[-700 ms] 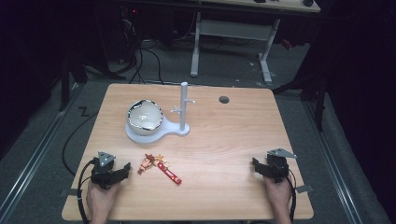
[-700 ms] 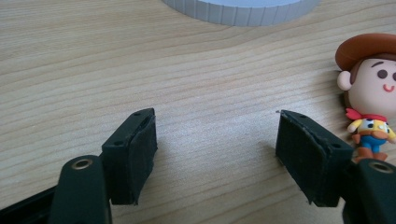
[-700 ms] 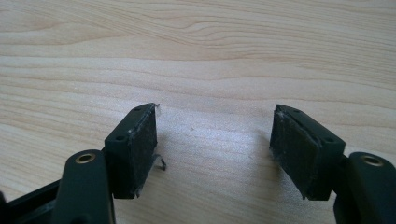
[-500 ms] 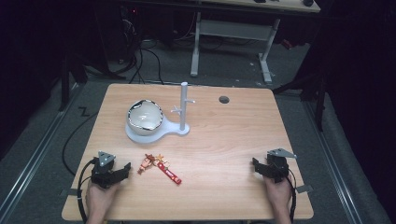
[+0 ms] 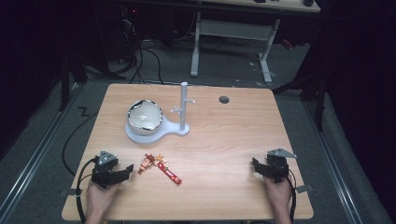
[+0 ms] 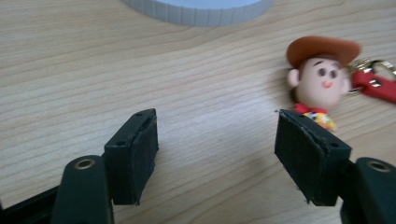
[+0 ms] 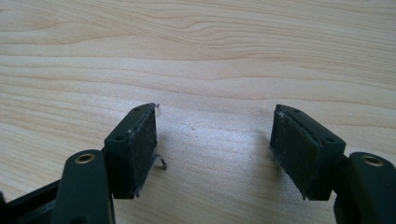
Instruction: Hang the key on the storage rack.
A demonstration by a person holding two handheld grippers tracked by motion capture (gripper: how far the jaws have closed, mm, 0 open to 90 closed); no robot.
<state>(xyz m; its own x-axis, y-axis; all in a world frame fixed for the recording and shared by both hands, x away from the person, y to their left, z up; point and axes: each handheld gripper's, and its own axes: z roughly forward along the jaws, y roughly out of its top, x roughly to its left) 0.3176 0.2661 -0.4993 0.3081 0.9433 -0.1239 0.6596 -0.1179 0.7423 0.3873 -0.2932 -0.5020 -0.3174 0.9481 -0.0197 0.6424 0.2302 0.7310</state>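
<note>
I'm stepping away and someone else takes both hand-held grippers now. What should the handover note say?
Left hand-held gripper: open, empty, resting low at the table's near left, jaws toward the cowboy figure keychain.
Right hand-held gripper: open, empty, at the near right, bare wood between its jaws.
Keychain lies flat beside the left gripper, its red strap trailing away. The white peg stand holds the bowl on its base.
Done: nothing picked up.
Left: probably grasp the keychain.

Small cowboy figure keychain (image 5: pixel 148 162): brown hat, round pale face, yellow-and-red torso, lying flat on the wooden table (image 5: pixel 224 140). Gold clasp linking to a red strap (image 5: pixel 171 174) stretched out beside it. Near the table's front left, well short of the white stand's base (image 5: pixel 140 136).
</note>
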